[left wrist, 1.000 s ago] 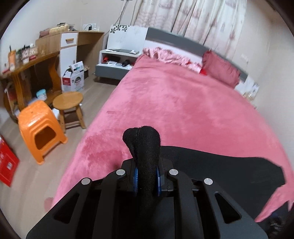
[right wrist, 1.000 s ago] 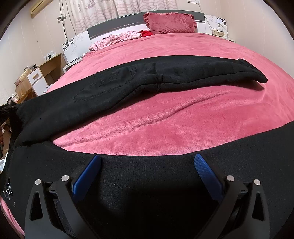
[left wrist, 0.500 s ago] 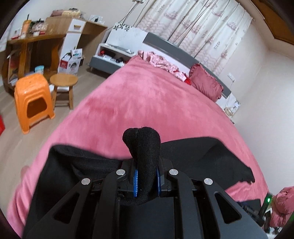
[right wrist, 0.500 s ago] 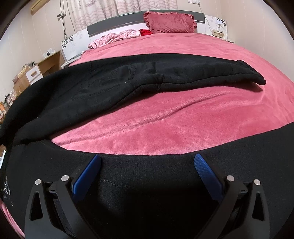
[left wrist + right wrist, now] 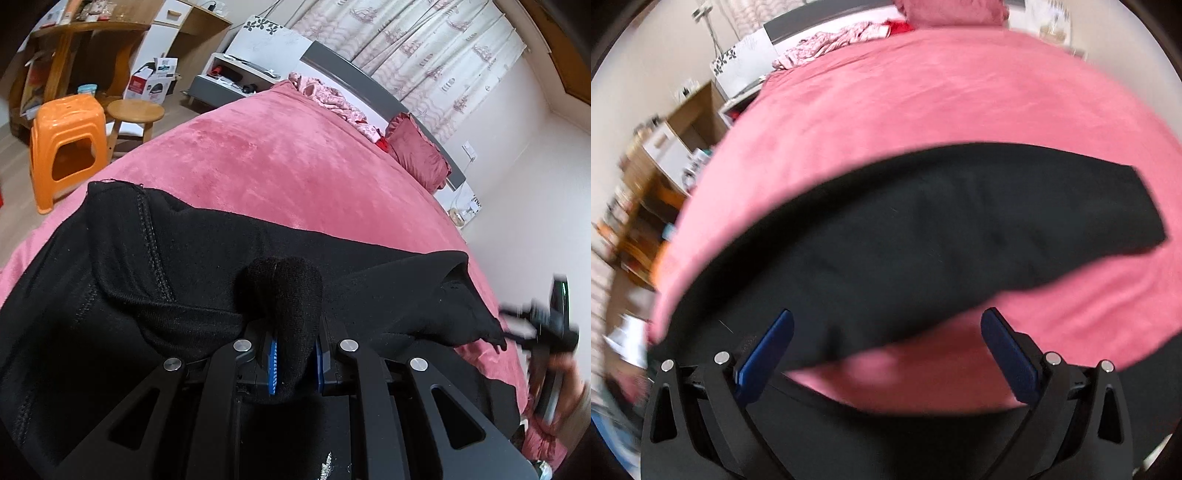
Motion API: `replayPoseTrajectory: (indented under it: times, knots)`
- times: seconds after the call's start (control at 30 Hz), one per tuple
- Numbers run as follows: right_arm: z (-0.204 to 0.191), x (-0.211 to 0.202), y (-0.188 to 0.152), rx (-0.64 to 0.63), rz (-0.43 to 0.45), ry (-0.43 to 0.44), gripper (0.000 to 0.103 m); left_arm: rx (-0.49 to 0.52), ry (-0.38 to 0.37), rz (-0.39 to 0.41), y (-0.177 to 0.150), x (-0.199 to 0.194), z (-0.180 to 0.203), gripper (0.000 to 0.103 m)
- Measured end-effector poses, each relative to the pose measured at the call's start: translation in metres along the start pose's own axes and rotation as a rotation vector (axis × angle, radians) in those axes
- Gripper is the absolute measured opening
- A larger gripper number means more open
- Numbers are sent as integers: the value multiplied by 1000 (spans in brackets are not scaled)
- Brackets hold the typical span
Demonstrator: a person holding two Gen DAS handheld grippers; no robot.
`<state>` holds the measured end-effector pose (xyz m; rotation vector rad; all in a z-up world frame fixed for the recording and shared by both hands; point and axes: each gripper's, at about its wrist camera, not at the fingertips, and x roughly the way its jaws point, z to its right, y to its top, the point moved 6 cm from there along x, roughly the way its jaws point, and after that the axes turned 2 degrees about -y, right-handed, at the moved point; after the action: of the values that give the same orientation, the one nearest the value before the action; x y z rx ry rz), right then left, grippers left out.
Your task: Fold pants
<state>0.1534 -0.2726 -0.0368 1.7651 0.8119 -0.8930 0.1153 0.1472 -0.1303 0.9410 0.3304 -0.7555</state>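
Pink plush bedspread (image 5: 295, 177) fills the middle of the left wrist view, with a dark red pillow (image 5: 419, 151) and patterned curtains (image 5: 424, 62) toward the upper right. An orange plastic stool (image 5: 62, 144) and a round wooden stool (image 5: 135, 114) stand side by side at the upper left, below a wooden desk (image 5: 85, 40). The black pants (image 5: 155, 280) spread across the lower half of the frame. The left gripper (image 5: 295, 363), at bottom centre, is clenched on a bunched fold of the pants that pokes up between its blue pads (image 5: 273, 365). At the right edge the other gripper appears, blurred.

From the right wrist view, the same bedspread (image 5: 942, 96) covers the upper half. The pants (image 5: 942, 236) lie across the centre as a dark band, with more black cloth along the bottom edge. The right gripper (image 5: 886, 350) is spread wide at the bottom, its blue pads (image 5: 764, 354) far apart and nothing between them.
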Motion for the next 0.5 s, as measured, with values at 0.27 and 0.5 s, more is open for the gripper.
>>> replayPoseTrajectory:
  times: [0.27, 0.5]
  knots:
    - [-27, 51, 71, 411, -126, 150, 101, -15, -52, 11, -4, -1, -4, 13]
    - [-15, 87, 62, 577, -168, 116, 40, -29, -82, 12, -3, 1, -6, 13]
